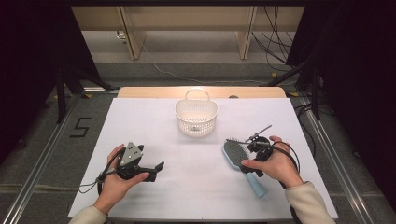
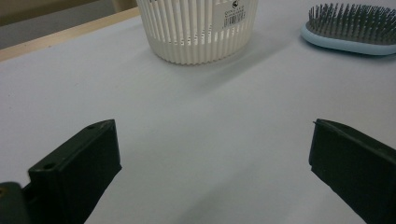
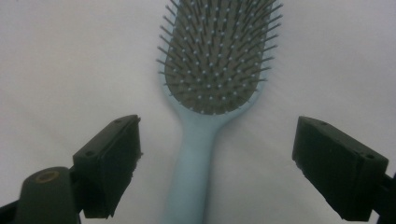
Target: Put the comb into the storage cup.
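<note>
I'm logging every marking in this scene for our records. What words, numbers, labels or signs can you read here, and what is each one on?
"5": a dark mark on the grey floor left of the table, in the high view.
Barcode sticker on the white basket: bars, a small round logo and a line of print show in the left gripper view, too small to read.
Hairbrush: no text visible.

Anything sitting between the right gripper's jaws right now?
Yes: the hairbrush handle runs between the open right gripper, untouched, in the right gripper view.
</note>
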A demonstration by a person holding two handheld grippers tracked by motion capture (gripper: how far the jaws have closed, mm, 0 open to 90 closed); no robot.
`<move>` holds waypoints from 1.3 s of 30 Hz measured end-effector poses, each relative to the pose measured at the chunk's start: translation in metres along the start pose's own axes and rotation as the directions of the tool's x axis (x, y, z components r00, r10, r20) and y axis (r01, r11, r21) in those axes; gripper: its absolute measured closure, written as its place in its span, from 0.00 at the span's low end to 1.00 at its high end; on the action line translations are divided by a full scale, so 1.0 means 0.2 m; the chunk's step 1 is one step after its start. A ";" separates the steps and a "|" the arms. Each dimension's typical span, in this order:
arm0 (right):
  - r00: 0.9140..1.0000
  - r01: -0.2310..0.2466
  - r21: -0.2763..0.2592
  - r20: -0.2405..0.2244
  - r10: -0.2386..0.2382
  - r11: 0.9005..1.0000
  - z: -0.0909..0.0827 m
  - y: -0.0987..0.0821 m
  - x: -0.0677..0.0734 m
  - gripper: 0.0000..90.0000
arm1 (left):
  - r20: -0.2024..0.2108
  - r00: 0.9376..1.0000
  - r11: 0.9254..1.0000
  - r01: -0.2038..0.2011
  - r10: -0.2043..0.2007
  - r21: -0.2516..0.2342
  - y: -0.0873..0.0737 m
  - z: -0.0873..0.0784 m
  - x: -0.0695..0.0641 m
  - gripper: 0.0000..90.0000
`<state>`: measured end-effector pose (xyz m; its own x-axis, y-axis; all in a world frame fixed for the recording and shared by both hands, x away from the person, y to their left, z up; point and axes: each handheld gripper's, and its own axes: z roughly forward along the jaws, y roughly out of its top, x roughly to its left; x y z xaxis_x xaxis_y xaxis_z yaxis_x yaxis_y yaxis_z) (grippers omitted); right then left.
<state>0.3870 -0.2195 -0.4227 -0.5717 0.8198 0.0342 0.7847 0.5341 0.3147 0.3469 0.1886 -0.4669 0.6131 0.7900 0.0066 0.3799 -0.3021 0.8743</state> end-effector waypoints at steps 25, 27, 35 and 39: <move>0.999 -0.022 0.120 0.031 0.019 0.993 0.13 0.03 0.04 0.24 | 0.001 1.000 1.000 0.003 -0.003 0.001 0.00 0.00 0.00 0.02; 0.999 -0.029 0.129 0.033 0.025 0.991 0.14 0.03 0.04 0.25 | 0.001 1.000 1.000 0.001 -0.001 0.001 0.00 0.00 0.00 0.02; 0.999 -0.025 0.159 0.035 0.020 0.987 0.16 0.04 0.04 0.30 | 0.003 1.000 1.000 -0.002 0.002 0.002 0.00 0.00 0.00 0.02; 0.999 -0.043 0.176 0.033 0.038 0.983 0.17 0.05 0.04 0.35 | 0.002 1.000 1.000 -0.001 0.001 0.001 0.00 0.00 0.00 0.02</move>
<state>0.3979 -0.2007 -0.4520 -0.5334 0.8457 0.0151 0.8385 0.5264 0.1409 0.3468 0.1878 -0.4672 0.6151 0.7884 0.0062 0.3804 -0.3036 0.8736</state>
